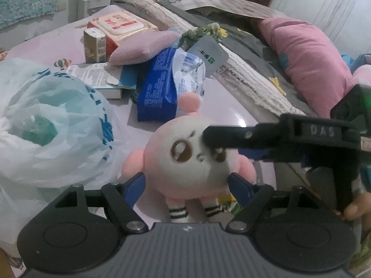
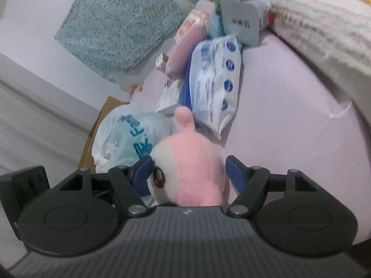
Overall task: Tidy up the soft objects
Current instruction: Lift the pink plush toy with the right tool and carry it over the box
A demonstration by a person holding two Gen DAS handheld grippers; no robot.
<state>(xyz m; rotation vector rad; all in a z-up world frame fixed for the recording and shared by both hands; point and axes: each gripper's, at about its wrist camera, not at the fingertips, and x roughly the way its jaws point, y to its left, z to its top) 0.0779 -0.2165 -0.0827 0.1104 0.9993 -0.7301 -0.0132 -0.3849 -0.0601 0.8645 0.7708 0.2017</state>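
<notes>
A round pink and white plush toy (image 1: 185,162) with brown eyes and striped legs sits right in front of both cameras, above the pale pink bed sheet (image 1: 231,115). My right gripper comes in from the right, one black finger (image 1: 231,136) lying across the toy's face. In the right wrist view its blue pads press the plush toy (image 2: 197,162) at face and back, so the right gripper (image 2: 189,171) is shut on it. My left gripper (image 1: 187,183) stands open, a blue pad on either side of the toy's lower body.
A white plastic bag (image 1: 46,127) bulges at the left. Behind the toy lie a blue packet (image 1: 157,88), a wipes pack (image 2: 213,81), boxes and a pink cloth (image 1: 143,46). A folded blanket (image 1: 243,69) and a pink pillow (image 1: 308,64) line the right side.
</notes>
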